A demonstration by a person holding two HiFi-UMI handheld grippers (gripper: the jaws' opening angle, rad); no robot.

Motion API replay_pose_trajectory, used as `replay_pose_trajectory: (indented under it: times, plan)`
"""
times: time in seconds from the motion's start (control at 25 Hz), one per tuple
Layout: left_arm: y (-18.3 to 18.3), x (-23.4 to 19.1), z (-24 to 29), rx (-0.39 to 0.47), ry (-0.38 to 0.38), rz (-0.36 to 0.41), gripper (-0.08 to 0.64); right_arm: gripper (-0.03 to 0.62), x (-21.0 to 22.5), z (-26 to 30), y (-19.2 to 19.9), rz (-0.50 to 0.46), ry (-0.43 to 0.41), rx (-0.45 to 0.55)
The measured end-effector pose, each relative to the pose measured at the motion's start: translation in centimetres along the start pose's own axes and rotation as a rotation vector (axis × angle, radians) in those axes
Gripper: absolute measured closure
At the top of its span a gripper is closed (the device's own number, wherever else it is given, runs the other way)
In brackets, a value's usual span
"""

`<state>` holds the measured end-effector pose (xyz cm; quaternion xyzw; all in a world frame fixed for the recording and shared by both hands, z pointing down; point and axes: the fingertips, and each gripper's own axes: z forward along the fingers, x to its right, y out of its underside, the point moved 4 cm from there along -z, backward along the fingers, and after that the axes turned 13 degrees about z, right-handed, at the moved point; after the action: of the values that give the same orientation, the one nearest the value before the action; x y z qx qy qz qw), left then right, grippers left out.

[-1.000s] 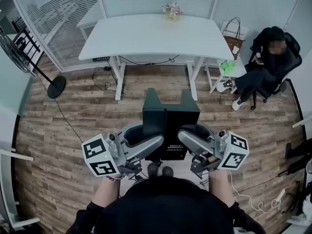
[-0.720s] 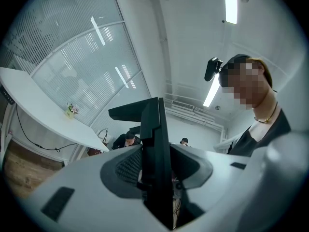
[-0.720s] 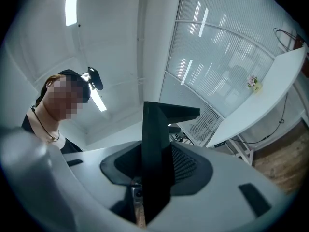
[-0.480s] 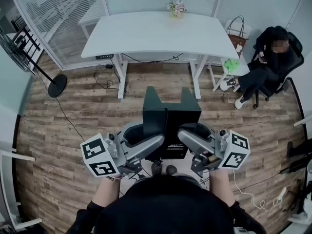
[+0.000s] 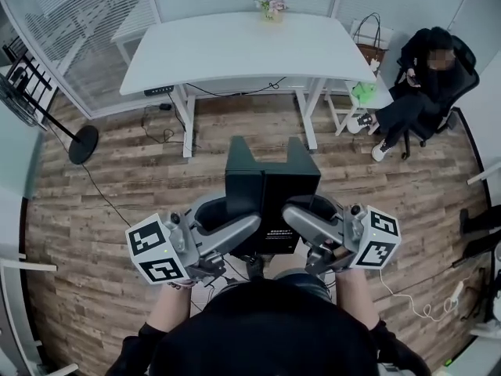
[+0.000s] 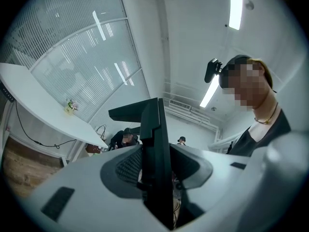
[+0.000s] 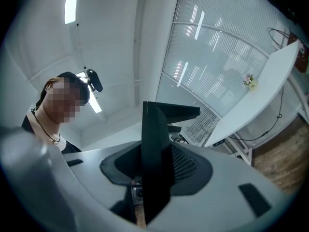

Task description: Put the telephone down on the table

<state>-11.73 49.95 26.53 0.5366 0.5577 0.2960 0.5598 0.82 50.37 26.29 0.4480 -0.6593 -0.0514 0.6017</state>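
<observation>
So here's where I'm at: both sets of jaws are clenched on the telephone (image 5: 270, 202), one from each side. My left gripper (image 5: 231, 224) has the left edge of it and my right gripper (image 5: 307, 216) has the right edge. In both gripper views a black panel stands upright right between the pads, and the ribbed pad sits against it. The thing is a boxy black unit with two prongs sticking up at the far end. Honestly it doesn't look much like a phone from up here, so it might just be the base, I can't really tell.

It's up in the air between my jaws, above the wood floor (image 5: 117, 178), with nothing under it but my own shoes.

The white desk (image 5: 235, 49) is out ahead of the jaws, well apart from them. A little pot of flowers (image 5: 272, 6) sits at its far edge. Off past my right jaws a person (image 5: 423, 84) in black sits in a chair, beside a small white side table (image 5: 376, 100). Out past my left jaws there's a round black stand base (image 5: 82, 143) on the floor.
</observation>
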Motion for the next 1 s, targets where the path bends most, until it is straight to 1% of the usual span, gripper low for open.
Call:
replay_pose_trajectory:
  times: [0.16, 0.44, 0.56, 1.0]
  plan:
    - [0.0, -0.2, 0.0, 0.001, 0.011, -0.005, 0.373, 0.416, 0.1, 0.1, 0.0, -0.001, 0.012, 0.004]
    - [-0.1, -0.5, -0.1, 0.009, 0.006, 0.002, 0.373, 0.416, 0.3, 0.4, -0.1, -0.011, 0.003, -0.006]
    - [-0.3, -1.3, -0.2, 0.013, -0.003, 0.0, 0.373, 0.416, 0.8, 1.1, -0.4, -0.01, 0.005, -0.006]
    - [-1.2, -5.0, 2.4, 0.006, -0.017, 0.012, 0.373, 0.416, 3.9, 2.0, -4.0, -0.011, -0.009, 0.002]
